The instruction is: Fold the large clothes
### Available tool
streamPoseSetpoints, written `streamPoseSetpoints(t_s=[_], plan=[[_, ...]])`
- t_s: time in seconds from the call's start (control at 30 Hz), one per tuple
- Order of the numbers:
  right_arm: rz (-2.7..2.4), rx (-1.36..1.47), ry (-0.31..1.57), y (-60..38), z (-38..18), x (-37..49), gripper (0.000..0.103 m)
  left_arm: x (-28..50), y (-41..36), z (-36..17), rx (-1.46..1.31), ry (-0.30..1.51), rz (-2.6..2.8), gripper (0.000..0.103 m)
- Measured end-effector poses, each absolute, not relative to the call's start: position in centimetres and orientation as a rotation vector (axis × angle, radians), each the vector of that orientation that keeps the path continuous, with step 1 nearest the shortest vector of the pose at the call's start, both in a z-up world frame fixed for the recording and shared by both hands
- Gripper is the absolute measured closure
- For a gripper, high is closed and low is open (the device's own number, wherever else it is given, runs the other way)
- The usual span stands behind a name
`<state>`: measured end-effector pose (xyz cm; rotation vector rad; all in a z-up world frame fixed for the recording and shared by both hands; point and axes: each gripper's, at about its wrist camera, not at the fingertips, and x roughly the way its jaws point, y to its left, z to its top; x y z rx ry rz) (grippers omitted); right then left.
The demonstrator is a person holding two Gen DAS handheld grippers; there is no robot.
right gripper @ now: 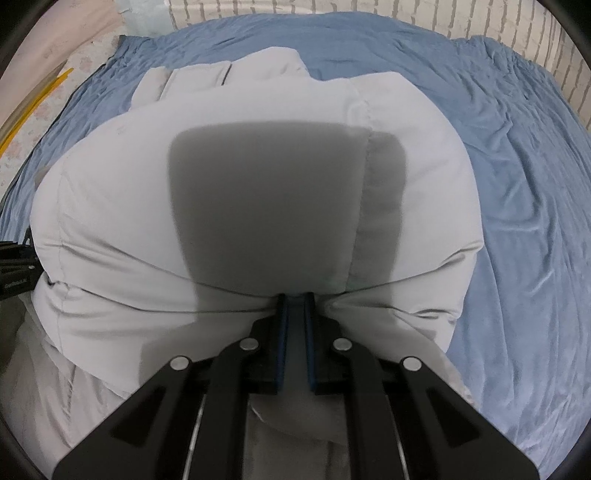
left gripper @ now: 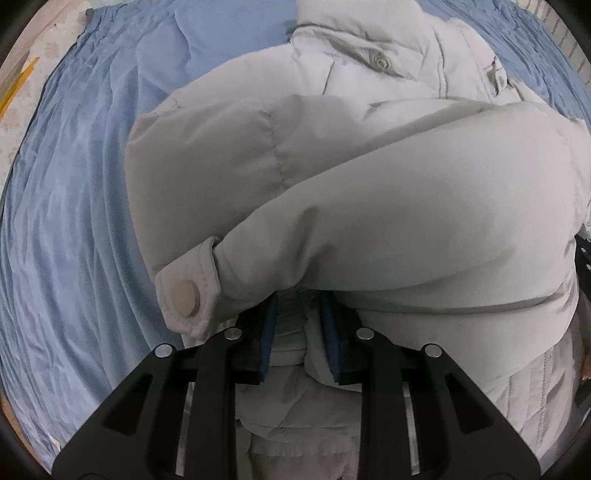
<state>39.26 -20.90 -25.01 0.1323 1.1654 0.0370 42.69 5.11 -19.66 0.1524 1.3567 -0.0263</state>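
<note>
A pale grey puffy jacket (left gripper: 332,155) lies on a blue sheet (left gripper: 74,184). In the left wrist view a sleeve with a snap-button cuff (left gripper: 186,291) lies across the jacket body, and the collar with buttons (left gripper: 380,62) is at the far end. My left gripper (left gripper: 297,314) is shut on a bunched edge of the jacket, its tips hidden under the fabric. In the right wrist view the jacket (right gripper: 110,206) bulges up in front of the fingers. My right gripper (right gripper: 295,306) is shut on the jacket's near edge. The gripper's shadow falls on the fabric.
The blue sheet (right gripper: 517,221) spreads around the jacket on all sides. A patterned floor with a yellow strip (right gripper: 44,92) lies at the left. A white ribbed wall or radiator (right gripper: 332,11) stands at the back. The other gripper's black body (right gripper: 14,273) shows at the left edge.
</note>
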Motion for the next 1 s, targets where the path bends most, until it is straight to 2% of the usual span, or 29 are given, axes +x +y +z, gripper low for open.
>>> streamPoseSetpoints(t_s=[0.07,0.13,0.2,0.27,0.3,0.37,0.4,0.43,0.6,1.0], plan=[[0.053,0.153,1.179,-21.6,-23.8,39.0,0.092,41.7,5.2,-18.2,0.161,1.338,-0.035,0.074],[0.085,0.199,1.133,-22.6,-21.5,37.8,0.089,40.1,5.4,-15.9,0.149,1.280,-0.030,0.041],[0.088,0.186,1.065,-23.0,-19.5,37.2,0.089,38.7,4.9,-12.9,0.135,1.185,-0.047,0.034],[0.067,0.197,0.998,-23.3,-17.4,37.7,0.088,38.8,3.8,-11.0,0.125,1.148,-0.052,0.034],[0.064,0.229,0.975,-23.4,-16.9,38.5,0.088,39.5,3.1,-10.7,0.119,1.145,-0.051,0.036],[0.044,0.264,0.954,-23.1,-16.8,40.2,0.088,41.1,1.8,-11.5,0.124,1.177,-0.035,0.055],[0.042,0.277,0.959,-22.6,-17.2,41.3,0.089,42.1,1.3,-12.8,0.113,1.232,-0.025,0.074],[0.045,0.285,0.974,-22.3,-17.7,42.0,0.089,42.9,1.4,-13.9,0.098,1.273,-0.023,0.082],[0.021,0.244,1.137,-20.6,-22.6,45.5,0.091,44.9,1.2,-17.6,0.056,1.377,-0.010,0.084],[-0.007,0.245,1.186,-20.6,-25.6,46.6,0.094,45.4,-2.3,-19.9,0.199,1.403,0.040,0.084]])
